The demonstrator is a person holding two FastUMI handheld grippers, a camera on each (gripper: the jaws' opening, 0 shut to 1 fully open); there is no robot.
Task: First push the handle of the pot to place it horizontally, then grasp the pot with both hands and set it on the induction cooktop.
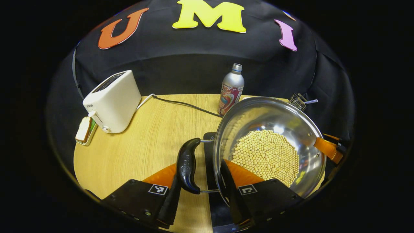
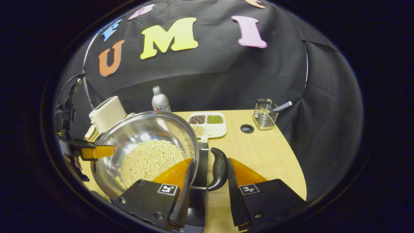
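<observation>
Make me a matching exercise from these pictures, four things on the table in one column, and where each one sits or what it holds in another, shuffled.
Things:
1. pot
2. toaster
3. divided dish
4. wire holder

Descriptions:
A. white, at the table's far left corner
B. holds pale round beans
C. holds a straw, near the table's right edge
D. three compartments of different beans or grains

Pairs: 1-B, 2-A, 3-D, 4-C

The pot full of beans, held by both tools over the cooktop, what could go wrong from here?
1. The pot looks tilted in the left gripper view; its loose beans could slide and spill.
2. The left tool and right tool only straddle the side handles; a slip could drop the pot onto the induction cooktop.
</observation>
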